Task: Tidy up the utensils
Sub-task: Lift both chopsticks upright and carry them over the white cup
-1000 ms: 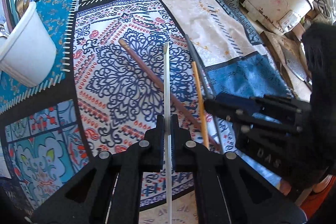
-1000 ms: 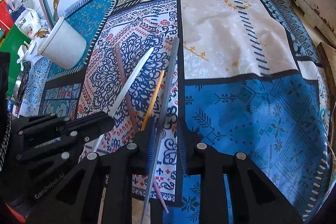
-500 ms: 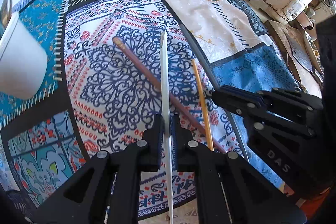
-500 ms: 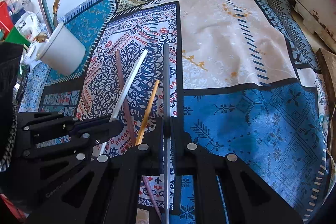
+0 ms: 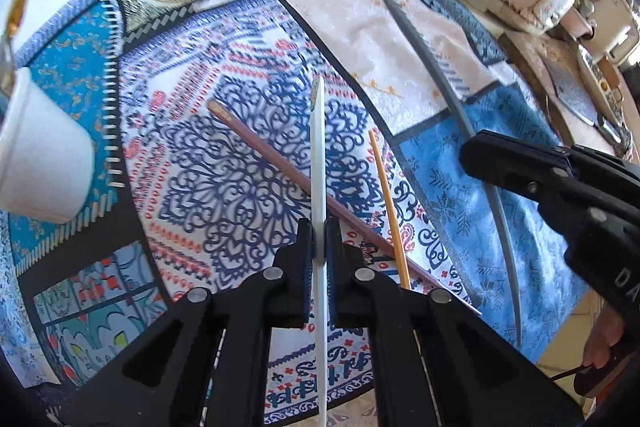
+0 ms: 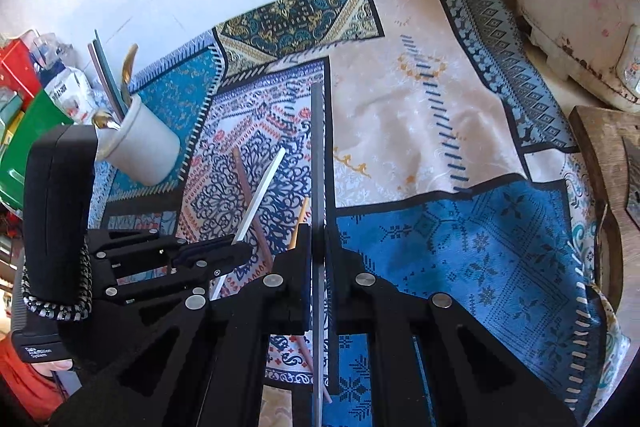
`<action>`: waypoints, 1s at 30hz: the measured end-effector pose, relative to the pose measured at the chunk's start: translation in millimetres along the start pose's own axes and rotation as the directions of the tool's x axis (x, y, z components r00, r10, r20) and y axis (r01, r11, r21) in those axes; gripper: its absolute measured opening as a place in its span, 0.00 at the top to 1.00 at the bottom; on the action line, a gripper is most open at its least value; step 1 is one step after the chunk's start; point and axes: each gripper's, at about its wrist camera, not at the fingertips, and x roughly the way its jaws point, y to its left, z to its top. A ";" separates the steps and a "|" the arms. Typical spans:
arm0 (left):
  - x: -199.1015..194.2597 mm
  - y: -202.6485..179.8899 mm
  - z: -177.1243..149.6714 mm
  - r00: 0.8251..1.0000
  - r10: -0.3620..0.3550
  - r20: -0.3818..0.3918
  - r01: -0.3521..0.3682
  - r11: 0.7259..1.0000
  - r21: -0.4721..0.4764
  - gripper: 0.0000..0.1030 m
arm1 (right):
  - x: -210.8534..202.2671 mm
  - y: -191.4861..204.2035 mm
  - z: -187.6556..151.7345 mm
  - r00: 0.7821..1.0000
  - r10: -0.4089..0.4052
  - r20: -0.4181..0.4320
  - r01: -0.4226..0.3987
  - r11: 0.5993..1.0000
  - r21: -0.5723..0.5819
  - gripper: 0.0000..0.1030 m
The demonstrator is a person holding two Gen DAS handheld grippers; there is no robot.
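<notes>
My left gripper (image 5: 319,241) is pinching a white chopstick (image 5: 319,163), and my right gripper (image 6: 318,247) is clamped on a grey chopstick (image 6: 318,155). Only the right view shows the cup (image 6: 138,151) whole with utensils in it; the left view crops it. The brown chopstick (image 5: 272,167) and orange chopstick (image 5: 386,195) lie on the cloth (image 5: 452,195), lower ends hidden behind my fingers.

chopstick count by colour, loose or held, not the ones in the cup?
White chopstick: 1, clamped in the left hand-held gripper
Grey chopstick: 1, clamped in the right hand-held gripper
Brown chopstick: 1, lying on the cloth
Yellow chopstick: 1, lying on the cloth
Total: 4
</notes>
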 end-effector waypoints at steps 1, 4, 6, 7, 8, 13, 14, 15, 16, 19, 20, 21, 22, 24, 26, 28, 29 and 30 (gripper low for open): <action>-5.2 1.7 -0.6 1.000 -0.008 0.012 0.008 1.000 -0.012 0.96 | -2.6 0.8 1.2 1.000 0.000 0.008 0.000 1.000 0.000 0.94; -25.6 7.9 -3.2 0.998 -0.015 0.060 0.017 0.999 -0.038 0.96 | -11.3 4.2 6.4 0.999 0.007 0.036 -0.006 1.000 -0.004 0.94; -42.5 12.4 -3.7 0.995 -0.016 0.099 0.022 0.998 -0.053 0.96 | -17.1 8.7 11.3 0.998 0.013 0.058 -0.012 1.000 -0.009 0.94; -49.9 14.5 -4.0 0.993 -0.011 0.117 0.018 0.998 -0.058 0.96 | -20.2 10.7 13.8 0.998 0.016 0.066 -0.015 1.000 -0.012 0.94; -58.2 15.8 -4.5 0.991 -0.006 0.137 0.015 0.998 -0.065 0.96 | -23.7 13.7 16.7 0.997 0.022 0.076 -0.021 1.000 -0.016 0.94; -101.0 32.3 -2.7 0.971 0.018 0.237 0.009 0.993 -0.114 0.96 | -38.1 38.2 34.3 0.991 0.049 0.126 -0.042 0.997 -0.059 0.94; -109.3 37.7 -2.5 0.966 0.028 0.257 0.004 0.992 -0.123 0.96 | -41.1 45.2 39.1 0.989 0.059 0.139 -0.049 0.996 -0.072 0.94; -116.5 42.3 -1.2 0.961 0.038 0.273 -0.002 0.991 -0.131 0.96 | -43.0 50.5 42.7 0.987 0.065 0.148 -0.054 0.995 -0.082 0.94; -126.4 48.7 -0.7 0.954 0.048 0.295 -0.006 0.990 -0.143 0.96 | -45.5 57.9 47.4 0.984 0.075 0.159 -0.060 0.994 -0.095 0.94; -149.9 65.7 1.3 0.935 0.082 0.344 -0.022 0.984 -0.177 0.96 | -50.7 79.0 59.7 0.975 0.106 0.194 -0.081 0.988 -0.133 0.94; -158.1 71.9 1.6 0.927 0.099 0.362 -0.032 0.982 -0.186 0.96 | -51.6 85.8 63.7 0.972 0.119 0.204 -0.090 0.985 -0.146 0.94; -166.0 77.7 2.3 0.920 0.111 0.377 -0.039 0.980 -0.195 0.96 | -53.1 94.6 68.6 0.968 0.128 0.217 -0.094 0.983 -0.160 0.94; -172.0 82.6 2.6 0.913 0.122 0.389 -0.044 0.978 -0.203 0.96 | -54.4 102.6 72.7 0.964 0.140 0.227 -0.102 0.980 -0.172 0.94; -186.4 95.8 4.0 0.895 0.154 0.417 -0.065 0.973 -0.222 0.96 | -56.4 116.9 80.4 0.955 0.161 0.249 -0.115 0.975 -0.189 0.94; -198.6 107.9 4.8 0.880 0.176 0.442 -0.073 0.968 -0.240 0.96 | -57.0 129.8 87.6 0.948 0.178 0.263 -0.126 0.971 -0.204 0.94; -209.1 120.3 5.0 0.865 0.192 0.463 -0.075 0.963 -0.259 0.96 | -56.3 143.0 94.6 0.938 0.200 0.282 -0.141 0.966 -0.216 0.94; -214.4 127.7 5.8 0.855 0.202 0.477 -0.077 0.960 -0.270 0.96 | -54.9 149.6 98.1 0.934 0.208 0.291 -0.146 0.964 -0.221 0.94; -218.8 136.2 6.7 0.847 0.209 0.488 -0.075 0.957 -0.280 0.96 | -53.1 155.5 101.5 0.929 0.217 0.299 -0.153 0.962 -0.226 0.94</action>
